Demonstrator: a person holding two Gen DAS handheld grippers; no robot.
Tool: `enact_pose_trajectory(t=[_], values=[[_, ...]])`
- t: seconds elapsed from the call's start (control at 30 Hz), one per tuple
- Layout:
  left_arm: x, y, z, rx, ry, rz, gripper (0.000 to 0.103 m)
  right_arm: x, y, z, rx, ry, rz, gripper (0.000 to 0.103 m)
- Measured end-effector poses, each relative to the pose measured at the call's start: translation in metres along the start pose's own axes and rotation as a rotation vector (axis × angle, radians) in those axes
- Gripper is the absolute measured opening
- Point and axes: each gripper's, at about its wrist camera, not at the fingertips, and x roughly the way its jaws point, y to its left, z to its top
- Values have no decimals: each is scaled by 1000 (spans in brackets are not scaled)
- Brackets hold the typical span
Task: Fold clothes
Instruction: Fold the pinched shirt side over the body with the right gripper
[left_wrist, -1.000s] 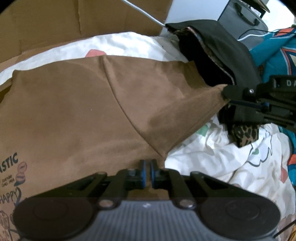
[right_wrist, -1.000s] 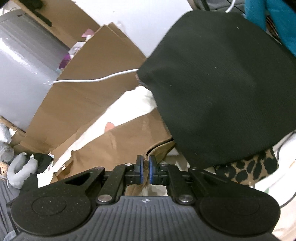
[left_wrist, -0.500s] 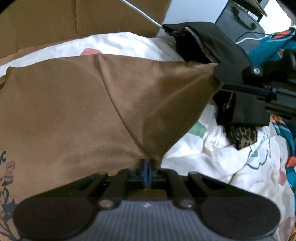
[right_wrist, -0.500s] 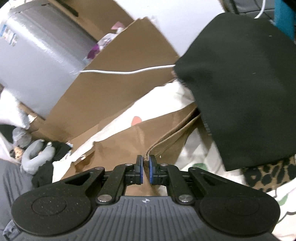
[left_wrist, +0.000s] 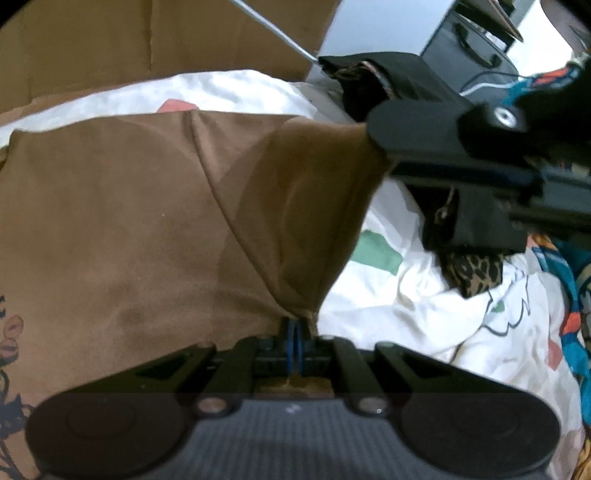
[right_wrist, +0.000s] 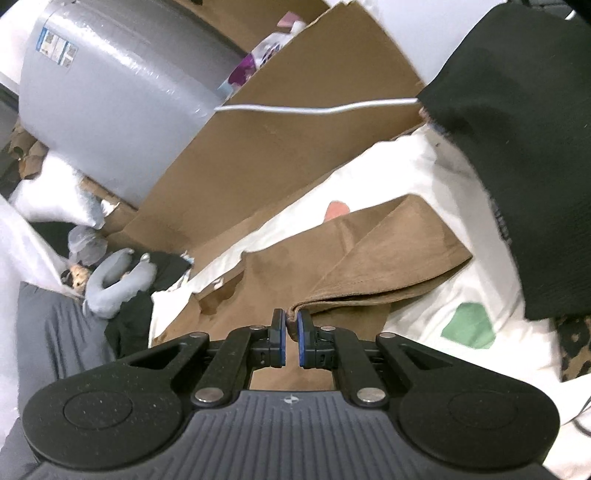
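Brown shirt (left_wrist: 110, 229) spread on the white bedding (left_wrist: 424, 302), body lying left of both grippers. Sleeve edge stretched taut between them (far-right to near): right gripper (right_wrist: 291, 325) pinches one corner, left gripper (left_wrist: 295, 328) the other.

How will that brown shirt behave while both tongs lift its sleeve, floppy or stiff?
Probably floppy: the brown shirt drapes and creases between the left tongs and the right tongs. Likely light, since thin pinches hold it up. Its soft, suede-like surface looks unlikely to slip.
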Motion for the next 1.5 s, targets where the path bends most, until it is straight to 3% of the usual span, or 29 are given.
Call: enact_pose_trajectory(t=[0.27, 0.43, 0.73, 1.1, 1.27, 1.5], values=[[-5, 5, -7, -4, -39, -21, 0, 15, 0, -13, 48, 86, 61, 4], [-32, 22, -17, -12, -68, -40, 7, 21, 3, -20, 43, 112, 86, 4], [-101, 64, -31, 1, -50, 86, 12, 37, 14, -39, -83, 177, 51, 5], [-139, 96, -46, -62, -50, 197, 14, 54, 26, -56, -212, 222, -14, 5], [-144, 108, -51, -114, -118, 218, 15, 65, 28, -69, -289, 267, -56, 5], [-148, 122, -46, -185, -143, 206, 16, 72, 31, -82, -329, 332, -72, 8]])
